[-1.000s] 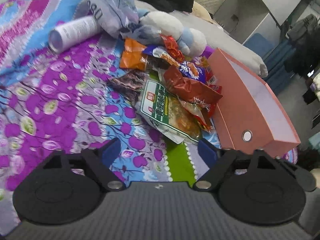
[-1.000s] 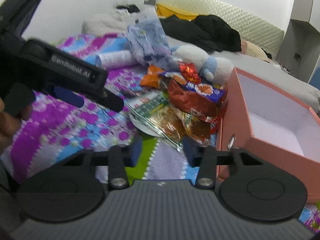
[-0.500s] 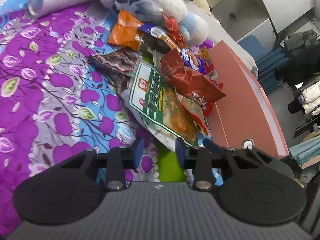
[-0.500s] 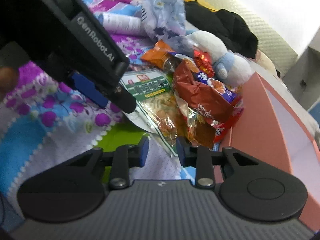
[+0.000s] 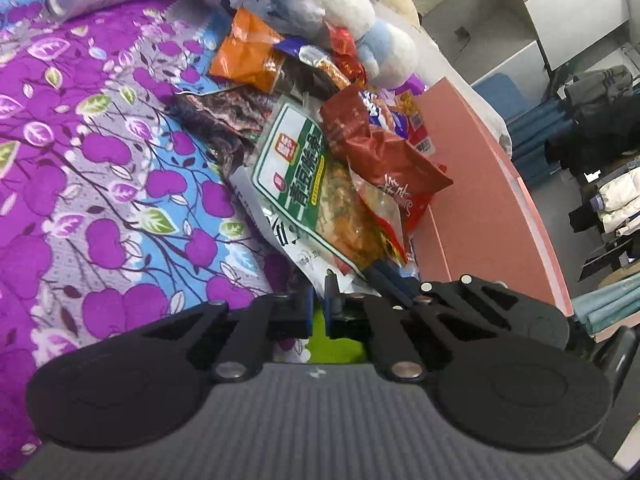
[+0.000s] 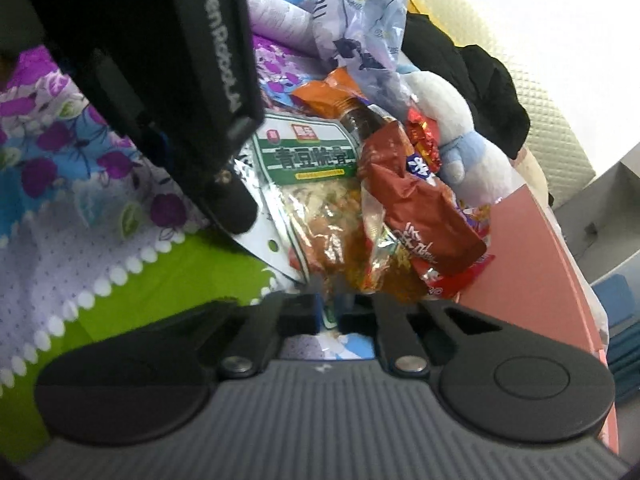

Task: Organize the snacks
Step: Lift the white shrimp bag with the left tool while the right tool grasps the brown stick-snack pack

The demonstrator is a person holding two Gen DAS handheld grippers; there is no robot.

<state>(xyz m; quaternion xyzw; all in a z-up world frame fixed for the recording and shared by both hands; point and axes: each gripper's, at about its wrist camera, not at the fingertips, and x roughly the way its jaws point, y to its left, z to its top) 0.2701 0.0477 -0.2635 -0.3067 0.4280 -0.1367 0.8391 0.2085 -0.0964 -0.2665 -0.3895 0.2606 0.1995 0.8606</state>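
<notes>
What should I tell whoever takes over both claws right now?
Left claw: shut on the near corner of the green snack bag.
Right claw: shut on that bag's near edge.
Both just closed.
The other snacks, including the red bag and orange bag, are piled on the bedspread beside the pink box.
Done: no snack seen boxed yet.
Left: lift the green bag into the box, then the rest.

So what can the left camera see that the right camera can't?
Only the left shows the shelves and stacked clothes beside the bed. Only the right shows the black jacket, the headboard and the other hand-held gripper from outside. Both show the green snack bag, the red bag, the plush toy and the pink box.
</notes>
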